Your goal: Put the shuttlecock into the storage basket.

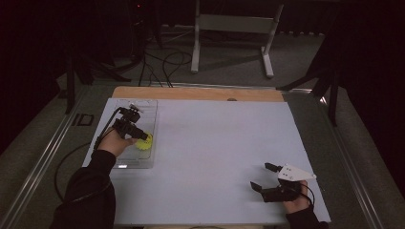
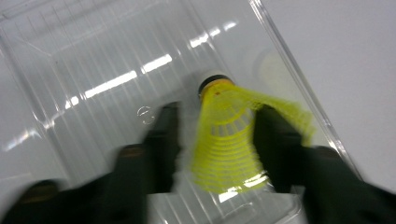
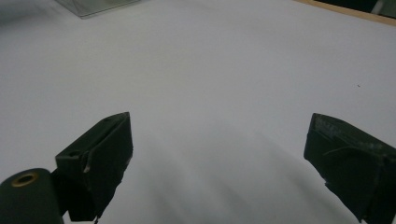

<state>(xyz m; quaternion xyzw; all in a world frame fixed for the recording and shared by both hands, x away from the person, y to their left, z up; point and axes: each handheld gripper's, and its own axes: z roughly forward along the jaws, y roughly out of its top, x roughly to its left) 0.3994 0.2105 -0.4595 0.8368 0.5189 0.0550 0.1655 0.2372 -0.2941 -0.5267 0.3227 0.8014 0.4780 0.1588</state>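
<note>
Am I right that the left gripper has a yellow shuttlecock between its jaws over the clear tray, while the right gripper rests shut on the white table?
Not quite: the right gripper is open, its jaws wide apart in the right gripper view.

A white counter (image 1: 215,157) carries the things; a bare wooden strip runs along its far edge. A clear plastic tray (image 1: 148,107) lies at its left.

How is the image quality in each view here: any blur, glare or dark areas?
High view: the table is evenly lit, its surroundings nearly black. Left gripper view: motion blur smears the shuttlecock, and the clear tray throws bright streaks of glare. Right gripper view: the right gripper is fairly sharp over the plain white surface, with a soft shadow below it.
</note>
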